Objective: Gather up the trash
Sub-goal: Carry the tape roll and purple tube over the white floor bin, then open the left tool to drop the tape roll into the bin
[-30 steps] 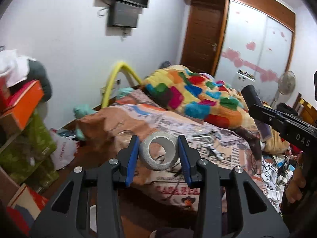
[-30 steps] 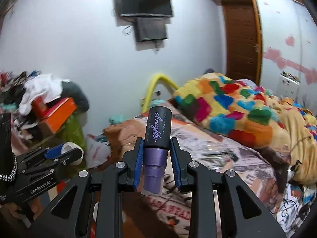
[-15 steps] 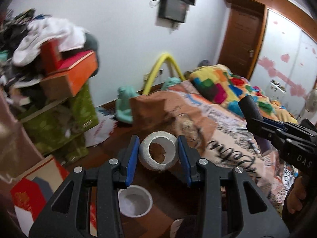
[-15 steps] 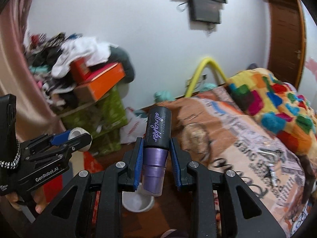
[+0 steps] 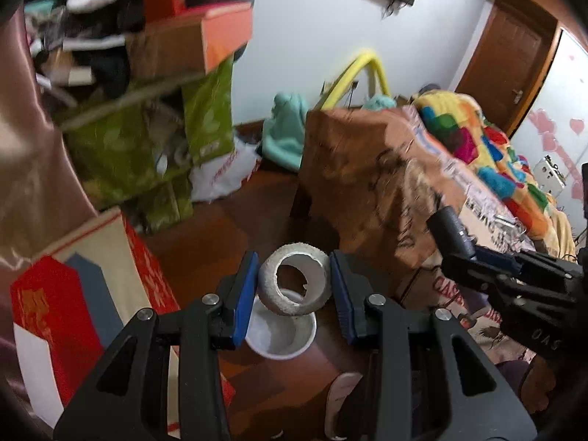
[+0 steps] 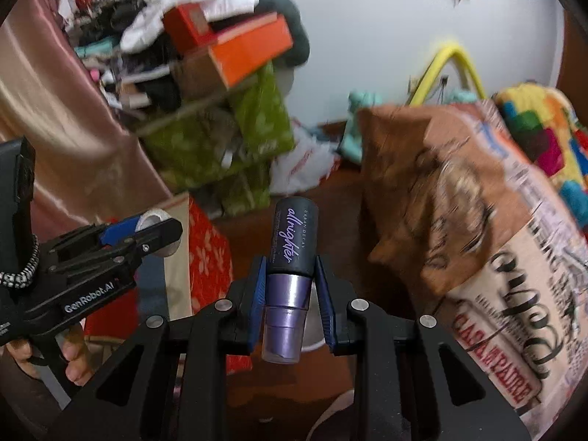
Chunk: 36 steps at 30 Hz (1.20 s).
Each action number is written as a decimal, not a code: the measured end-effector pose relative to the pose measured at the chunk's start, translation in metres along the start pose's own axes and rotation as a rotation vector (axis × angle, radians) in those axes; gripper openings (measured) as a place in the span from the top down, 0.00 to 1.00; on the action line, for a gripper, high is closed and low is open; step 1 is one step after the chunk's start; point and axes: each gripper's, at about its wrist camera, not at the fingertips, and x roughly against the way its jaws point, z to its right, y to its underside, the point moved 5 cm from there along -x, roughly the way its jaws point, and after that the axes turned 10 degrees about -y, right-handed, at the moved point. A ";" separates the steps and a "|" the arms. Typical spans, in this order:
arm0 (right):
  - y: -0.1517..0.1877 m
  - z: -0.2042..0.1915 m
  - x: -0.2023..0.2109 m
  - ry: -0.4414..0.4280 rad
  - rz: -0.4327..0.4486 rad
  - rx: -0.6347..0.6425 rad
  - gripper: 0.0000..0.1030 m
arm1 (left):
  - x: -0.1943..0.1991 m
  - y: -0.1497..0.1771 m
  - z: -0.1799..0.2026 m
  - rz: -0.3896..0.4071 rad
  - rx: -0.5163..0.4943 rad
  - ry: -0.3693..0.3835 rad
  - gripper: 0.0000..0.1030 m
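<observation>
My left gripper [image 5: 293,278] is shut on a worn white tape roll [image 5: 294,279], its hole facing me. Directly below the roll stands a small white bin [image 5: 281,338] on the wooden floor. My right gripper [image 6: 288,270] is shut on a purple spray bottle [image 6: 288,275] with a dark cap, held upright. The right gripper with the bottle's dark cap [image 5: 450,229] shows at the right of the left wrist view. In the right wrist view the left gripper [image 6: 154,228] with the tape roll [image 6: 152,218] is at the left, gripped by a hand [image 6: 75,362].
A bed with a printed sheet [image 5: 386,183] and a colourful blanket [image 5: 477,147] fills the right. Green bags [image 5: 147,154], an orange box [image 5: 205,36] and piled clothes stand at the left. A red and beige box [image 5: 81,301] sits near left. A slipper [image 5: 340,400] lies below.
Both grippers have swung left away from the bed and tipped down toward the floor. The white bin has come into view and now lies right under the tape roll. Both grips are unchanged.
</observation>
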 end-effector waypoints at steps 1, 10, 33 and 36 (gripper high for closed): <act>0.004 0.002 -0.007 -0.005 -0.016 -0.003 0.77 | -0.008 0.004 -0.001 -0.019 0.001 -0.001 0.62; 0.031 0.021 -0.075 -0.063 -0.186 -0.059 0.77 | -0.069 0.041 0.001 -0.176 0.006 -0.002 0.62; 0.035 0.056 -0.127 -0.074 -0.311 -0.079 0.67 | -0.151 0.065 0.008 -0.427 0.051 0.024 0.60; 0.033 0.057 -0.119 -0.065 -0.295 -0.075 0.67 | -0.151 0.064 0.009 -0.435 0.052 0.017 0.58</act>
